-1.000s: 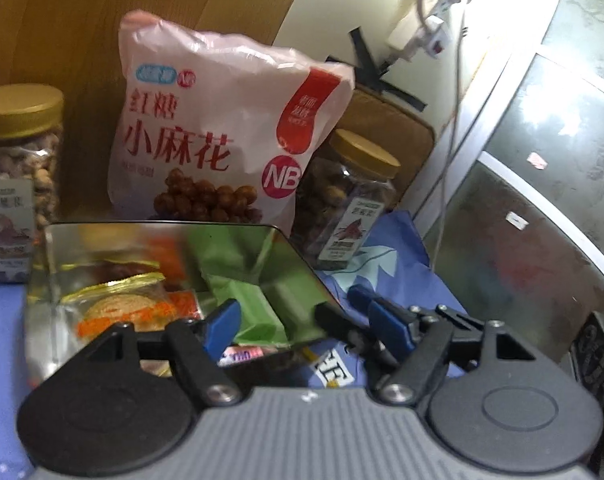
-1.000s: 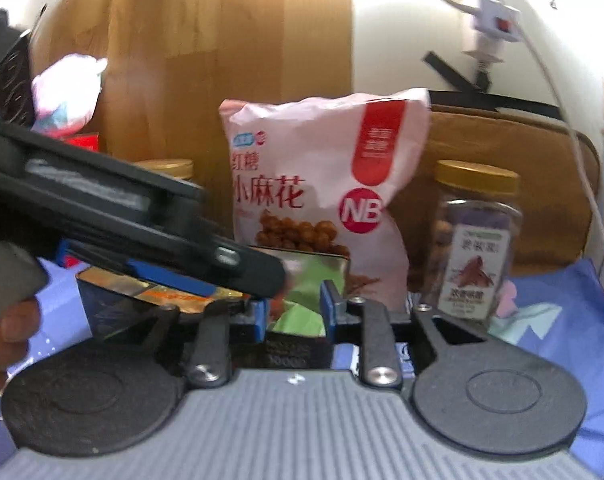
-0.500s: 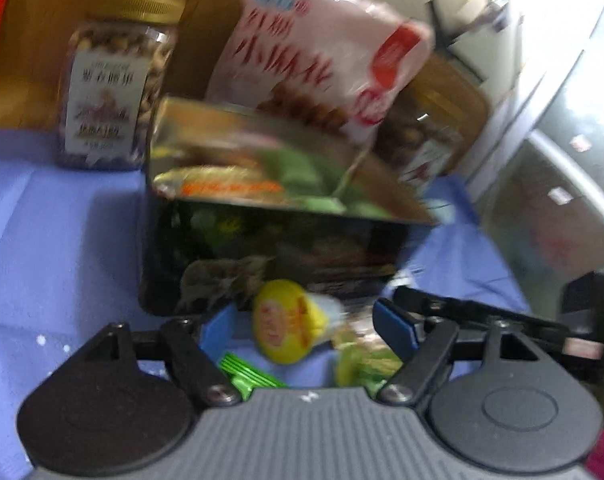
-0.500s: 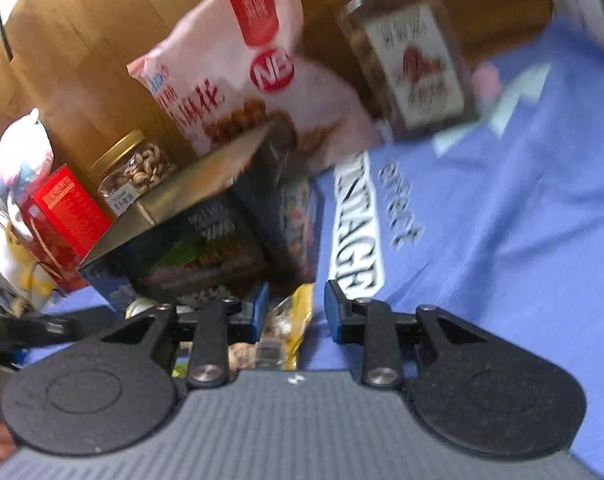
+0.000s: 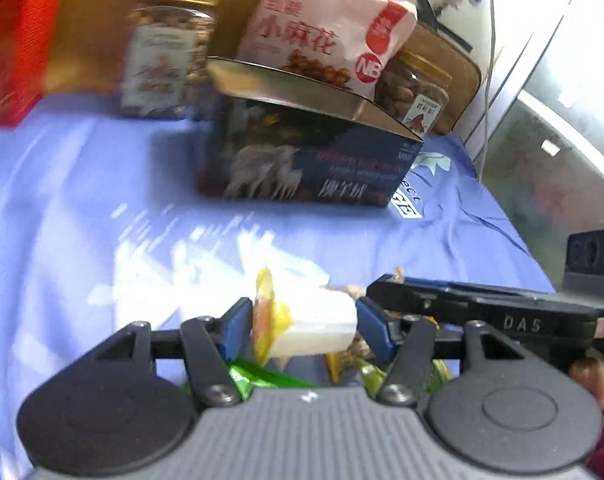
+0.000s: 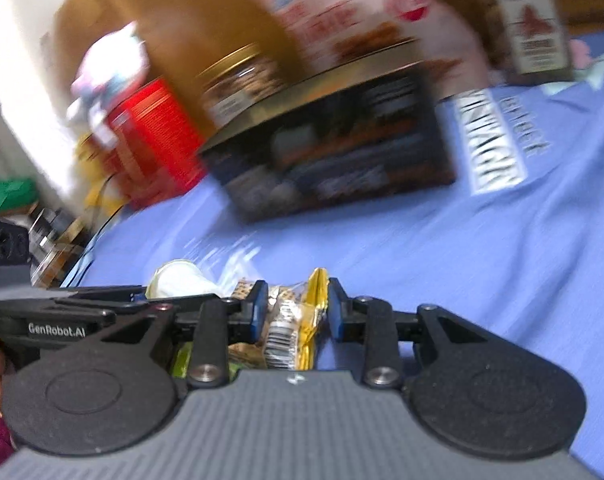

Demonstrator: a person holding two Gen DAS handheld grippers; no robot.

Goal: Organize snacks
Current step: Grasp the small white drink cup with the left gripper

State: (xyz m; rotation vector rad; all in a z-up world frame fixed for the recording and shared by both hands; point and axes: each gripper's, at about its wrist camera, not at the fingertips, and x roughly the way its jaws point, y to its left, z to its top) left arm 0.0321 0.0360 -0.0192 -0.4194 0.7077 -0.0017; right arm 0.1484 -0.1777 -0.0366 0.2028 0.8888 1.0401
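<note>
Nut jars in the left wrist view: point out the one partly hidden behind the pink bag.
The gold-lidded jar right of the pink bag; the other jar stands fully exposed left.

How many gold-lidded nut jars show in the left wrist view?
2. One nut jar stands behind the open box, left of the pink snack bag; the other jar stands right of that bag. The box or bag may hide more.

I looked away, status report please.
Left gripper jaws around jelly cup, right gripper around gold snack packet. Snack box open ahead, path clear.
</note>
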